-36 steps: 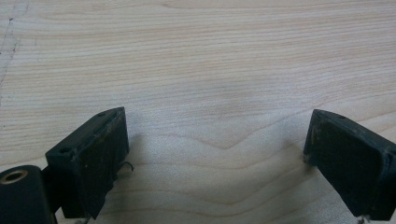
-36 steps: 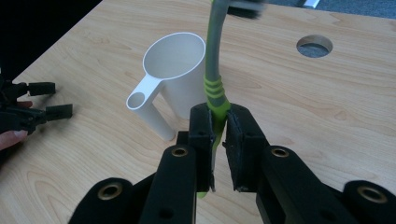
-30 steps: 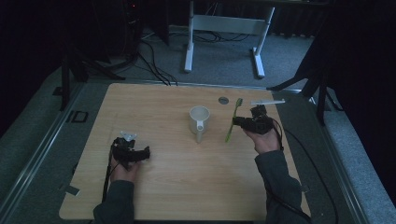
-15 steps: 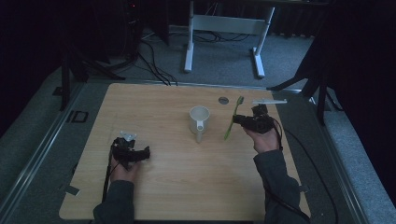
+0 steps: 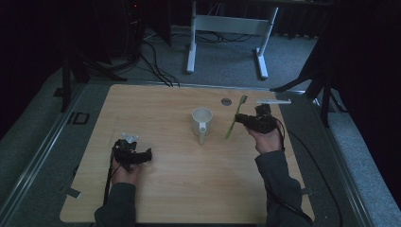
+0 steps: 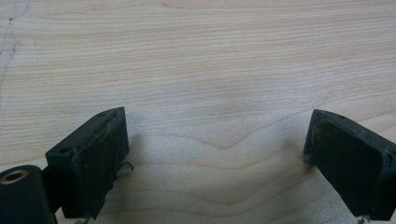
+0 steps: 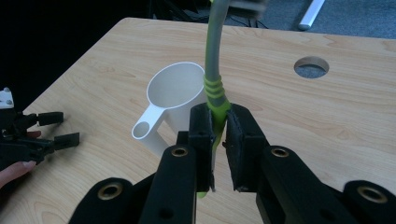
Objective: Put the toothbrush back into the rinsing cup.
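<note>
Left gripper (image 5: pixel 150 155), jaws apart and empty, low over the table (image 5: pixel 189 189). Centre: white cup (image 5: pixel 201 120). Right gripper (image 5: pixel 237 117) clamps a green toothbrush (image 5: pixel 235 118), held just right of the cup.

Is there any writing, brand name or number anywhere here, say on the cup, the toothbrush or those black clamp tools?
None can be read.
White cup: plain, no print.
Green toothbrush: no lettering on its handle.
Right gripper and left gripper: black jaws, unmarked.
Wooden table: bare grain, no sign.
White strip at the table's far edge: too small to tell.
</note>
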`<act>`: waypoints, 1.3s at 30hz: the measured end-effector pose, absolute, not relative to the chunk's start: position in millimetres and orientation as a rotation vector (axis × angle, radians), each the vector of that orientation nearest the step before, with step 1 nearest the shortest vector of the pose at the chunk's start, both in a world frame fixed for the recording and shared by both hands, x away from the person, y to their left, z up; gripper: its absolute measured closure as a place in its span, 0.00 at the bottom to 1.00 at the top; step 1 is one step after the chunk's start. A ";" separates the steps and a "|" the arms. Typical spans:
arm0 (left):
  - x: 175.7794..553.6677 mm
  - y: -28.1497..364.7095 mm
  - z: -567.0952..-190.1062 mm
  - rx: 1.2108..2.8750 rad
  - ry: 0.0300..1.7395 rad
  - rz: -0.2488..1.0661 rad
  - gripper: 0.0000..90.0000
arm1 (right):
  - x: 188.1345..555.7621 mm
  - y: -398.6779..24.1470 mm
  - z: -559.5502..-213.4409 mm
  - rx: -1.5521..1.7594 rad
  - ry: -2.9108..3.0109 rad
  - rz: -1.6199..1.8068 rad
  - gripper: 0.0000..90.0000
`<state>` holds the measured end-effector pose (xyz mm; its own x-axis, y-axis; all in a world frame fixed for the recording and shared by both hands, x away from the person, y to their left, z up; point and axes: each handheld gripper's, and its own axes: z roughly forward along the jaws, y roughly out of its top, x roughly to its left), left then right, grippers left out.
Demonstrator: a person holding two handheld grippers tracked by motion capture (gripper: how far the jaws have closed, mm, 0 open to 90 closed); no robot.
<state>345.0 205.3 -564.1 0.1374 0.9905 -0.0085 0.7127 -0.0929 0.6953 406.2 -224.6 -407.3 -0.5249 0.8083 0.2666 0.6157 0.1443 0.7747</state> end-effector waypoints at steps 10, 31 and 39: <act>345.1 205.2 -564.2 1.864 1.631 0.651 0.08 | 407.2 -221.3 -405.8 1.397 2.196 1.339 0.90; 345.1 205.1 -564.2 1.864 1.631 0.651 0.08 | 410.8 -214.0 -399.1 1.398 2.168 1.380 0.90; 345.1 205.2 -564.2 1.864 1.632 0.650 0.08 | 411.6 -211.4 -396.1 1.398 2.157 1.393 0.90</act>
